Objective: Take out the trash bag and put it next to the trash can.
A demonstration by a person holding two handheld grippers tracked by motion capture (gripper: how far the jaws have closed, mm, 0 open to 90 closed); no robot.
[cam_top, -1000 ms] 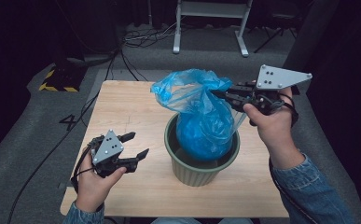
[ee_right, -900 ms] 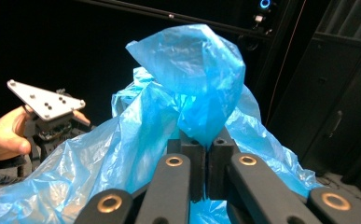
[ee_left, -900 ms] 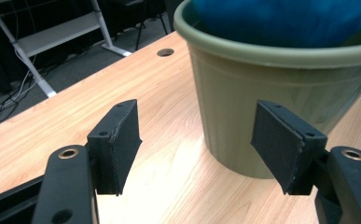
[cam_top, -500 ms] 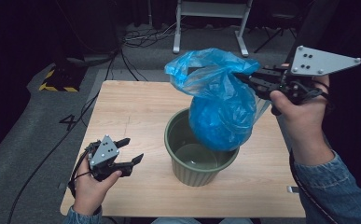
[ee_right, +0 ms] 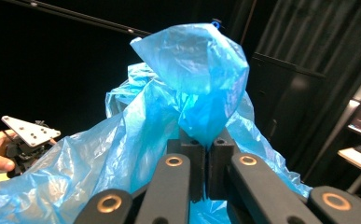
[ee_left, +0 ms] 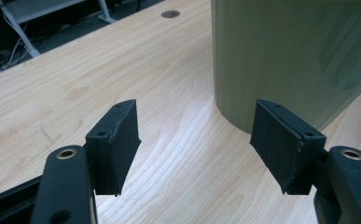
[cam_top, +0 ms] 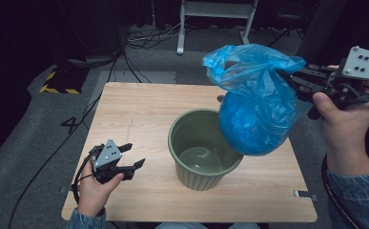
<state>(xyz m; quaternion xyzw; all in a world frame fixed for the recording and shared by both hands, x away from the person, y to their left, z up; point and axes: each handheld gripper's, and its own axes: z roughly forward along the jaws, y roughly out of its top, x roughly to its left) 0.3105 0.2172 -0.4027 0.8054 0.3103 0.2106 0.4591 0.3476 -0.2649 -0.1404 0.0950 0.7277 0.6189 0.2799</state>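
A full blue plastic bag [cam_top: 256, 100] hangs in the air above and to the right of a green ribbed bin [cam_top: 203, 150] on the wooden table [cam_top: 139, 109]. My right gripper [cam_top: 287, 78] is shut on the bag's gathered neck; in the right gripper view the blue plastic bag [ee_right: 187, 93] is pinched in my right gripper [ee_right: 205, 161], whose pads are pressed together. The bin stands without a liner. My left gripper [cam_top: 133, 155] rests low near the table's front left, open, with nothing between its fingers. In the left gripper view my left gripper [ee_left: 194, 140] points at the bin's wall [ee_left: 299, 51].
A white metal stand [cam_top: 215, 19] and cables [cam_top: 139, 40] lie on the floor beyond the table. A yellow-black striped plate [cam_top: 58, 83] sits on the floor at left. Bare wood surrounds the bin.
My right gripper has lifted the blue bag out of the bin and carried it up and to the right. My left gripper has sunk a little toward the table.
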